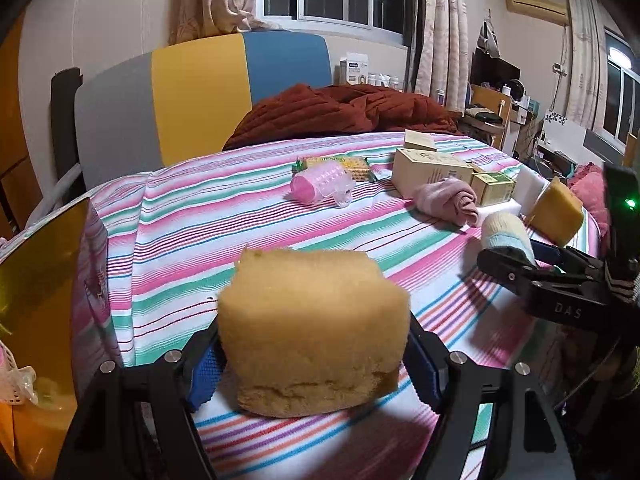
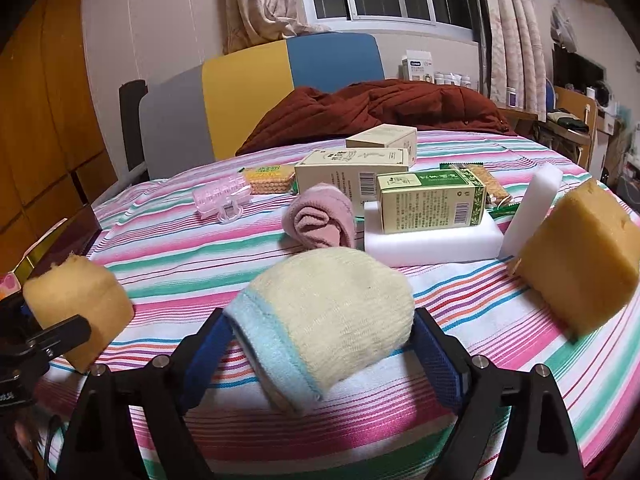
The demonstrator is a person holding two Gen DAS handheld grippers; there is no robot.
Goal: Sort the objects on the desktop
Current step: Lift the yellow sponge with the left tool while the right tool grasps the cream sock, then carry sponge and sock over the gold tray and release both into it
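Jaws of left gripper (image 1: pixel 314 344) wide apart, straddling a yellow sponge (image 1: pixel 316 320). Both blue pads sit right at its sides. The sponge is not visibly squashed, so can't tell if they press. It rests on the striped cloth of the counter (image 2: pixel 180 256), near edge, left side.

Jaws of right gripper (image 2: pixel 322 320) also wide, around a rolled cream sock with a blue cuff (image 2: pixel 328 304). A slight gap shows at the right-hand pad, so nothing is gripped. The sock lies on the cloth, near edge.

Counts:
- Yellow sponges, 2: one in the left jaws, and a second sponge (image 2: pixel 580 264) tilted at far right.
- Rolled socks, 2: the cream one, and a pink sock (image 2: pixel 320 220) mid-counter, just beside the flat foam block.
- White foam blocks, 2: a flat foam block (image 2: pixel 432 248), and an upright foam block (image 2: pixel 532 208) just beside the second sponge.
- Boxes, 3: a green box (image 2: pixel 432 204) on the flat block, a cream box (image 2: pixel 348 174) behind it, and a smaller cream box (image 2: pixel 384 138) further back.
- Cracker packets, 2: one cracker packet (image 2: pixel 268 178) left of the cream box, and a second packet (image 2: pixel 488 184) behind the green box.
- Pink hair roller (image 2: pixel 220 198), 1, just beside the first packet.

View differences: the second packet shows only in the right wrist view. The upright block is mostly hidden in the left wrist view. Each view catches the other gripper at its edge.
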